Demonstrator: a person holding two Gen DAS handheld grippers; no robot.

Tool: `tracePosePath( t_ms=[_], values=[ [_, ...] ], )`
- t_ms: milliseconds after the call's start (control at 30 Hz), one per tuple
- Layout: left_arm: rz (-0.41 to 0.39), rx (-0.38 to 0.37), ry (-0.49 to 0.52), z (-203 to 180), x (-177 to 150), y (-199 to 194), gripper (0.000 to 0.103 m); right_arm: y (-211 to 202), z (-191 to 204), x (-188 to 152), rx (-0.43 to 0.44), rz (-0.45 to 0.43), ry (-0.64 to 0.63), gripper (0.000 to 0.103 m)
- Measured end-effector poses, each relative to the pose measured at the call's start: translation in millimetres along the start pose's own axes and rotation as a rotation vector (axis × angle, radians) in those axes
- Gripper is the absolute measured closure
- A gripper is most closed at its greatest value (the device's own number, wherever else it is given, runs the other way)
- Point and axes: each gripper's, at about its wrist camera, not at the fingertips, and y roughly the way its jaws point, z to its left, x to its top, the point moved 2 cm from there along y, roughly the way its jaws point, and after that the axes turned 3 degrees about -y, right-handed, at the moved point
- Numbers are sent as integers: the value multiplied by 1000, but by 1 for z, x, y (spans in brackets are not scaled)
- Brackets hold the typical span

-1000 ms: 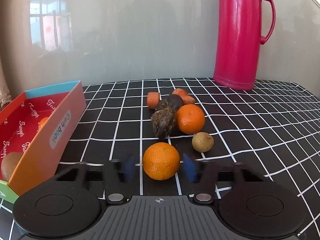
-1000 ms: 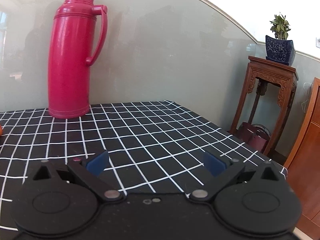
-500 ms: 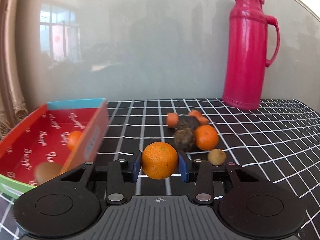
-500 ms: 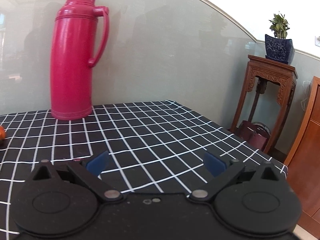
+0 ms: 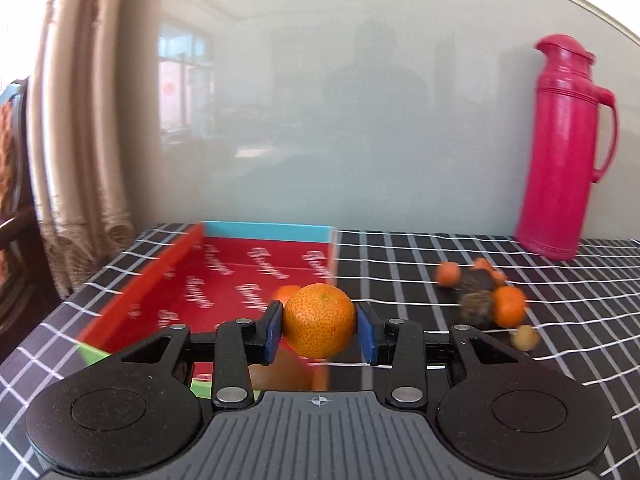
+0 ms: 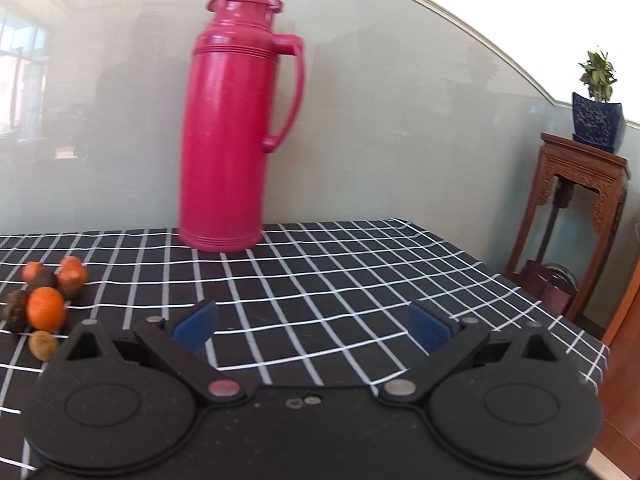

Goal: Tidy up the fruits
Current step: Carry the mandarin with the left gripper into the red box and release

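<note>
- Pale glossy wall panels back my bench (image 5: 400, 248), which wears a black cloth with a white grid; a tall pink plastic thermos (image 5: 564, 152) stands at the far edge.
- A second ago the round, dimpled orange mandarin (image 5: 319, 321) sat on the cloth between slack pads. Now my left hand-held gripper (image 5: 320, 330) is clenched on it, blue pads pressed to both flanks, and it rides clear of the cloth.
- It has also swung over toward the shallow red cardboard box (image 5: 248, 276) with the blue end wall; the fruit hangs at the box's near right wall, with another orange fruit already inside just behind it. I judge the pick done and the drop into the box next.
- Being nearly a ball, the mandarin has no real long axis; I cannot make out which way its stem end faces.
- My right hand-held gripper (image 6: 314, 326) is released, pads spread wide over bare cloth, holding nothing.
- Leftover fruits (image 6: 46, 308) cluster right of the box, awaiting their turn.
</note>
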Motion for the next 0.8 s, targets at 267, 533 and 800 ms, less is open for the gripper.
tracePosePath(
  t_ms=[267,533,800],
  values=[
    [6,108,-61,54,0,10,64,-9,32,1,48,-14,-47,2],
    [5,128,-56,59,1,15,44,-9,34,2,53,-14,-50,2],
    [-44,110,-4,40,3,-2,23,-12,33,1,102,-20,-38,2]
  ],
)
